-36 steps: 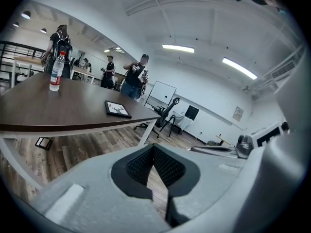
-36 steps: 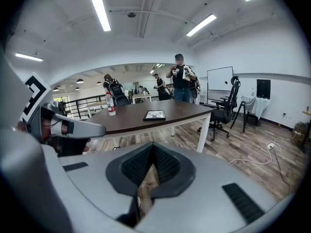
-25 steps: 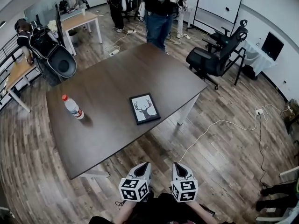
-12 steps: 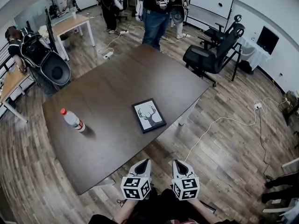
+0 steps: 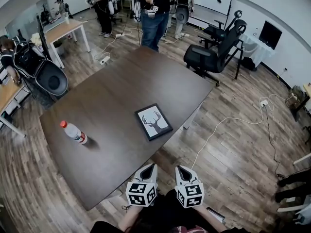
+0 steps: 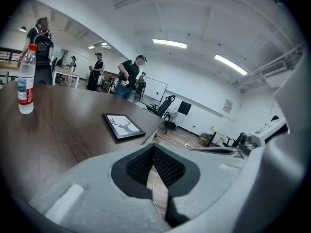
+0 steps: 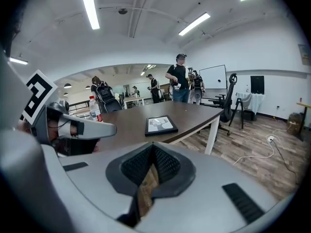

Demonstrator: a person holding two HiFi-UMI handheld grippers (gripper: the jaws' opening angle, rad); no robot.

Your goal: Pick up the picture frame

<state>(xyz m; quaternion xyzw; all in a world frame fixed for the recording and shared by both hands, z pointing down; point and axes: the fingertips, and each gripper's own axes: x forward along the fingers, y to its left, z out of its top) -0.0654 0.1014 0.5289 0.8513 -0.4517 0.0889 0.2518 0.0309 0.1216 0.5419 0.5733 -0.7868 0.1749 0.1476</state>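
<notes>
On the dark wooden table (image 5: 107, 96), the picture frame (image 5: 153, 122) lies flat and face up, showing a drawing of an antlered deer's head behind its black border. It sits near the table's right-hand edge as the head view shows it, with bare tabletop all around. A clear water bottle (image 5: 74, 132) with a red cap stands upright well to its left.

Both grippers are held side by side low in the head view, off the table and just short of its near edge, above the wood-plank floor (image 5: 233, 154). The left gripper (image 5: 150, 167) has its jaws pressed together with nothing between them (its own view shows only a thin slit with the floor behind). The right gripper (image 5: 178, 169) is likewise closed and empty. Neither touches the frame, which lies well ahead of both.

A black office chair (image 5: 214, 52) stands beyond the table's right corner, and a person (image 5: 153, 8) stands at the far end.
</notes>
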